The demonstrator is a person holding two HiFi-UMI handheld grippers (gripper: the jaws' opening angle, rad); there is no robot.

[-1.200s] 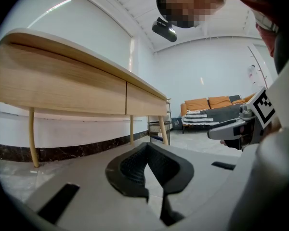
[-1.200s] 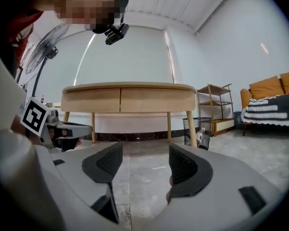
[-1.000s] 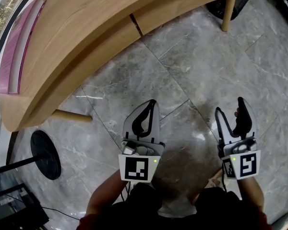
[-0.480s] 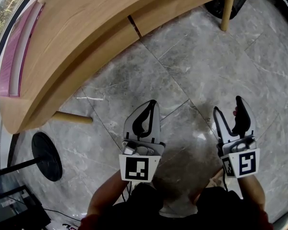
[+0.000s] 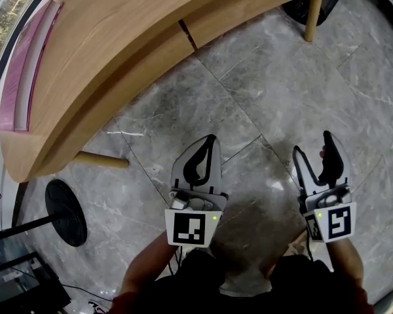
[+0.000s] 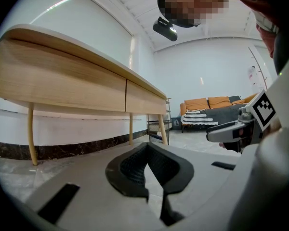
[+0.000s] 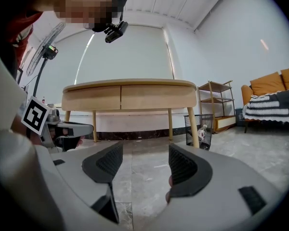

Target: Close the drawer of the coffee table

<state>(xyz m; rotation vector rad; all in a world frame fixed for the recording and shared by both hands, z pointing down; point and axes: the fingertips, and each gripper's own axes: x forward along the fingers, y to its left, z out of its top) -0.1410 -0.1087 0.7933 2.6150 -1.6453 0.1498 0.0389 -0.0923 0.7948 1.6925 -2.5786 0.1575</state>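
Note:
The light wooden coffee table [image 5: 118, 51] curves across the top left of the head view. Its two drawer fronts meet at a dark seam [image 5: 187, 34], and both look flush with the table's face. In the right gripper view the table [image 7: 127, 96] stands a few floor tiles ahead, drawers [image 7: 91, 97] level with each other. My left gripper [image 5: 208, 142] hovers over the marble floor, well short of the table, its jaws shut with nothing between them [image 6: 147, 148]. My right gripper [image 5: 312, 146] is beside it, open and empty [image 7: 144, 163].
A black round stand base [image 5: 67, 211] sits at the left, near a table leg [image 5: 101, 160]. A wire waste basket [image 7: 200, 129] stands by the right leg [image 5: 312, 15]. An orange sofa [image 6: 216, 105] and a shelf rack [image 7: 216, 105] are further off.
Both grippers stay in about the same place; only the head view has shifted slightly.

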